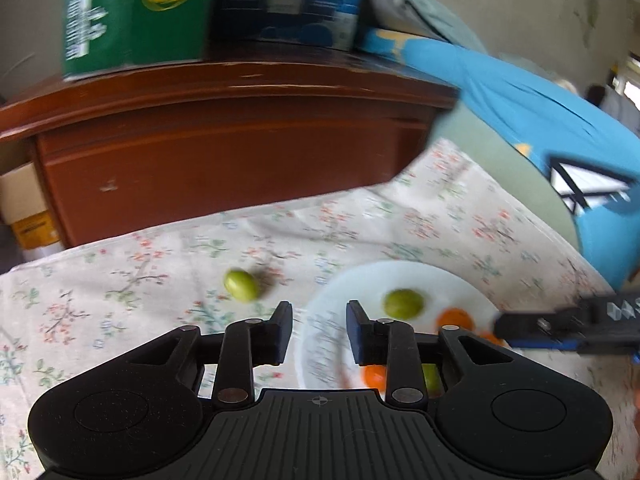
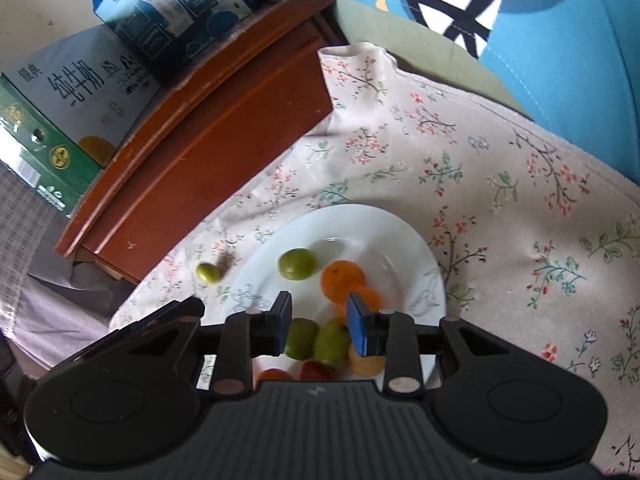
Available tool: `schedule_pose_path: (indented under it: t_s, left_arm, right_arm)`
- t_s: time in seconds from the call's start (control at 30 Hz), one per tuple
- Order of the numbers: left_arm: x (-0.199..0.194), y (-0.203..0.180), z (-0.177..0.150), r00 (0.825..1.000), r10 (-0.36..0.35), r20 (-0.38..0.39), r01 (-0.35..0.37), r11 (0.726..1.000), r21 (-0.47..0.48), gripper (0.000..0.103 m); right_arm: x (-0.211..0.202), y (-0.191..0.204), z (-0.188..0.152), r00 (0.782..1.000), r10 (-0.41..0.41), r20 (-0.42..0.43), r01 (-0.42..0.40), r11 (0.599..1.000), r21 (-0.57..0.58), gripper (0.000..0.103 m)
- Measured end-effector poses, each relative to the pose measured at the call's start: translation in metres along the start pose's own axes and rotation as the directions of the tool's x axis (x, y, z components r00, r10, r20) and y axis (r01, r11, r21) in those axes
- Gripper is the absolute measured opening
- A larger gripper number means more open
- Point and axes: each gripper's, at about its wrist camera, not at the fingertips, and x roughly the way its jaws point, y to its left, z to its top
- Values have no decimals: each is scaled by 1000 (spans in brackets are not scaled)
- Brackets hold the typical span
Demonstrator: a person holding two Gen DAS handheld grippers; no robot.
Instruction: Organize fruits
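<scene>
Fruit on a white plate [image 2: 404, 236], two grippers above a floral cloth [image 2: 500, 168].

Left gripper [image 1: 319, 330]: jaws a narrow gap apart, nothing between them, over the plate's 9 o'clock rim. Right gripper [image 2: 319, 326]: jaws likewise slightly apart, clamping nothing; two green fruits [image 2: 316, 338] show through the gap on the plate below. On the plate, a third green fruit [image 2: 297, 263] lies at 11 o'clock of centre, an orange fruit [image 2: 343, 279] just beside it. One small green fruit [image 2: 207, 272] lies off the plate at its 9 o'clock, on the cloth. Wooden cabinet [image 2: 224, 120] at 10 o'clock bears cartons [image 2: 172, 4].
</scene>
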Motion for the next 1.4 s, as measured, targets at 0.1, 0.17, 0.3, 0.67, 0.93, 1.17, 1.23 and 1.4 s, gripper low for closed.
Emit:
schedule_pose_path:
  t_s: [0.1,0.17,0.3,0.67,0.93,1.17,1.23,1.4]
  left_arm:
    - [7,14,3,999,36,-2,-37,999,-29,29]
    - [14,22,4,999,53,-8,-54,998,-39,29]
    - [27,35,0,995,95,-31,-96,995,-36,29]
    - [30,49,-16,994,103,-19,-103,995,-6,33]
    - [33,48,-16,995,98,-8,-98,995,8,33]
    - [42,47,-20,995,95,-23,-95,995,-1,29]
    - [42,46,-20,995,94,-23,-94,996,2,22]
    - [36,39,-15,998,67,-12,-67,998,3,22]
  right_arm:
    - [-1,2,-1,1000,-3,-1,3,1000,-8,32]
    - [-1,3,-2,1000,0,-7,0,1000,-6,32]
    - [1,5,-2,1000,15,-20,-16,1000,-11,32]
    - [6,8,-4,998,31,-52,-32,999,-13,32]
    - [6,10,-5,998,37,-49,-39,999,-27,32]
    - [7,9,-5,998,34,-50,-36,999,-27,32]
    - [7,9,-5,998,34,-52,-35,999,-23,32]
    - [9,9,-5,998,28,-57,-29,999,-22,32]
